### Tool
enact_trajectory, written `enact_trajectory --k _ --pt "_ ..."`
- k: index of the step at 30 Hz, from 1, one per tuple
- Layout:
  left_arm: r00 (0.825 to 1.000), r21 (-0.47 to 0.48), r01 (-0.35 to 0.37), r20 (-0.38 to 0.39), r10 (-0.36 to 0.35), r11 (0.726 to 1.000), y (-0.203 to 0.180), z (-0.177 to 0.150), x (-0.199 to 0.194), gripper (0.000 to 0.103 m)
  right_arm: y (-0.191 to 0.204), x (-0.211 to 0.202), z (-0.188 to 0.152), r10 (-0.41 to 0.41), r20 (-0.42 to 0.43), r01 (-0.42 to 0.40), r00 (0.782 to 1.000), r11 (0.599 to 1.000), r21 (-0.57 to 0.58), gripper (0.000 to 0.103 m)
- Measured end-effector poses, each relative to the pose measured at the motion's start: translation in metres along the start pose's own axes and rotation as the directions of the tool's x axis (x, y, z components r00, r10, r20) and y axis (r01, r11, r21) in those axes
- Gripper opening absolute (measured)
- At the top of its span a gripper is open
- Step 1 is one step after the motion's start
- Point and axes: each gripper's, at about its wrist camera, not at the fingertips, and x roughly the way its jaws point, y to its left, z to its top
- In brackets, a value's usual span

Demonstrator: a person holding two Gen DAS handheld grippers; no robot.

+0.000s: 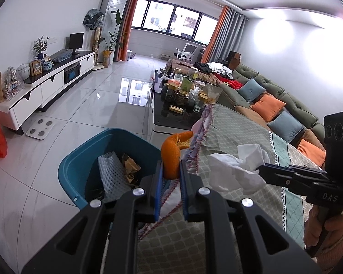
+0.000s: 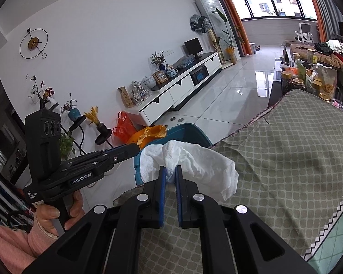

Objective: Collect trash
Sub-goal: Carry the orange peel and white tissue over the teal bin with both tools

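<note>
My left gripper (image 1: 171,169) is closed narrowly on a curled orange peel (image 1: 172,153), which stands up from between the blue pads and hooks over toward one o'clock. In that wrist view the peel sits right at the border between the blue bin (image 1: 80,166) and the edge of the cloth-covered bench (image 1: 240,137); whether it is over the bin's opening or just over the bench edge I cannot tell. Inside the bin lie a white foam net sleeve (image 1: 109,171) and some brown wrapper scraps (image 1: 130,166). The bin stands on the pale tiled floor (image 1: 91,105), close against the bench's fringed edge.

My right gripper (image 2: 170,173) is pinched on a crumpled white tissue (image 2: 194,159), with only a narrow gap between the pads. The tissue spreads out past the fingertips toward two o'clock, above the patterned green cloth, and its left side hangs in front of the bin rim (image 2: 189,130). From the left wrist camera the right gripper comes in from three o'clock with the tissue bunched at its tip, just beside the peel but apart from it. From the right wrist camera the left gripper reaches in from nine o'clock, the peel at its tip beside the top of the tissue.

Farther off at twelve o'clock, a dark glass table (image 1: 162,114) carries jars and packets, with a green sofa (image 1: 274,89) at two o'clock.
</note>
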Motion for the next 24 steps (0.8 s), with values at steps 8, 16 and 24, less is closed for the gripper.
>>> enact_trajectory --k 8,16,24 --pt "1.000 -0.008 -0.017 0.002 0.017 1.000 0.006 0.001 0.000 0.015 0.005 0.008 0.004 0.009 -0.009 -0.009 1.000 1.000 -0.019 0.009" --pt "0.999 -0.019 -0.037 0.005 0.037 0.999 0.015 0.002 0.001 0.015 0.009 0.018 0.011 0.016 -0.020 -0.017 1.000 0.999 -0.031 0.009" --pt "0.999 -0.031 -0.047 0.005 0.047 0.998 0.022 0.002 0.002 0.015 0.010 0.026 0.014 0.022 -0.033 -0.023 0.999 0.999 -0.036 0.009"
